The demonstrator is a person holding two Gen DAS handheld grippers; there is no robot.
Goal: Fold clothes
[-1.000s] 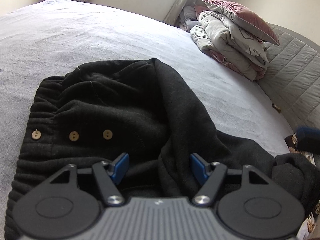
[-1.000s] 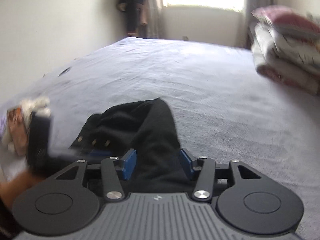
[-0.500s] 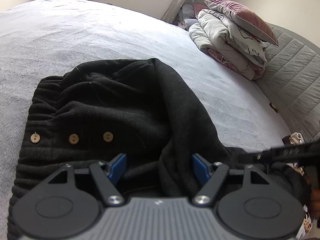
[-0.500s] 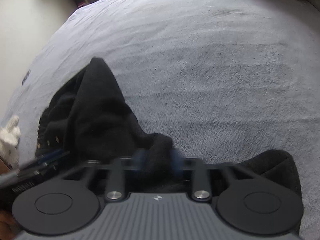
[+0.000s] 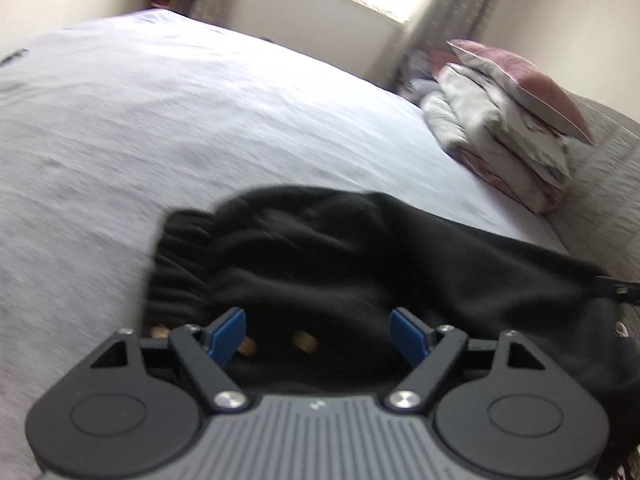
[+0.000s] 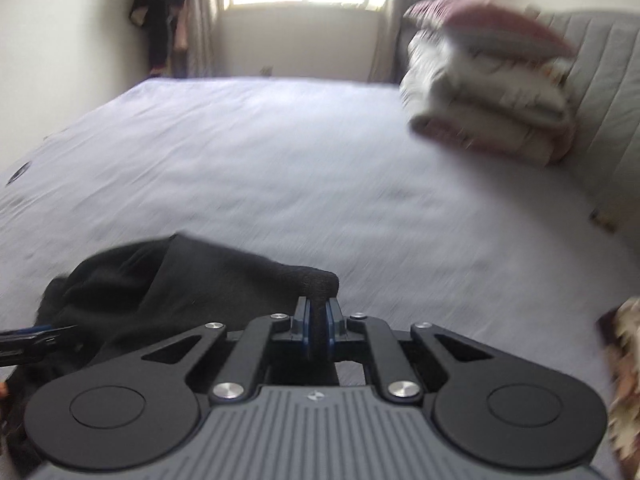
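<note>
matt black knit cloth garment (image 5: 360, 264), brown wood-look buttons (image 5: 306, 342), soft fuzzy grey bedspread (image 5: 200, 120)

We see a wide bed (image 5: 200, 128) covered with a pale lilac-grey sheet, and it fills most of both views. Directly on it, just ahead of the jaws, lies a black garment (image 5: 320, 256) in loose folds; in the left wrist view its ribbed hem is ahead and to the left of the jaws, and some tan buttons (image 5: 306, 342) show between them. Far ahead and to the right of the jaws, a stack of folded bedding (image 6: 488, 120) rests on the sheet, with a dusty pink pillow (image 5: 524, 80) on top. A small dark mark (image 6: 18, 172) sits on the sheet far to the left.
</note>
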